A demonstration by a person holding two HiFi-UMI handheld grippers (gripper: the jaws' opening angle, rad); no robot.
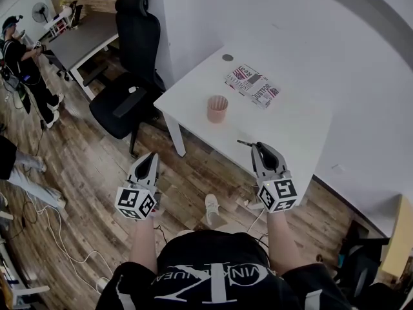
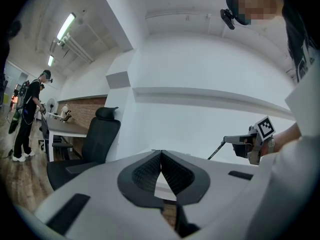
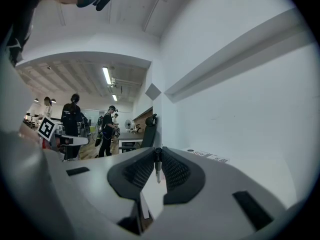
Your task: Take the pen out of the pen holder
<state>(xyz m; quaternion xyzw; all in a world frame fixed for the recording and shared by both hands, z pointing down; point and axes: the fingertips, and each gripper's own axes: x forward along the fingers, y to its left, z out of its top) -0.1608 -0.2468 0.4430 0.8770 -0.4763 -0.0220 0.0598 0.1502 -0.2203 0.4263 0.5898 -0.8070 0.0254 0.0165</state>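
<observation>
A pink pen holder stands upright on the white table, and nothing sticks out of its top. My right gripper is held level above the table's near edge, shut on a thin dark pen that juts out to the left of its tips. In the right gripper view the pen hangs between the closed pads. My left gripper is over the wooden floor, left of the table, with its jaws shut and empty. From the left gripper view the right gripper and the pen show at the right.
A printed booklet lies on the table behind the holder, near a round cable hole. A black office chair stands at the table's left end. A person stands by another desk far left. White walls close the table's far side.
</observation>
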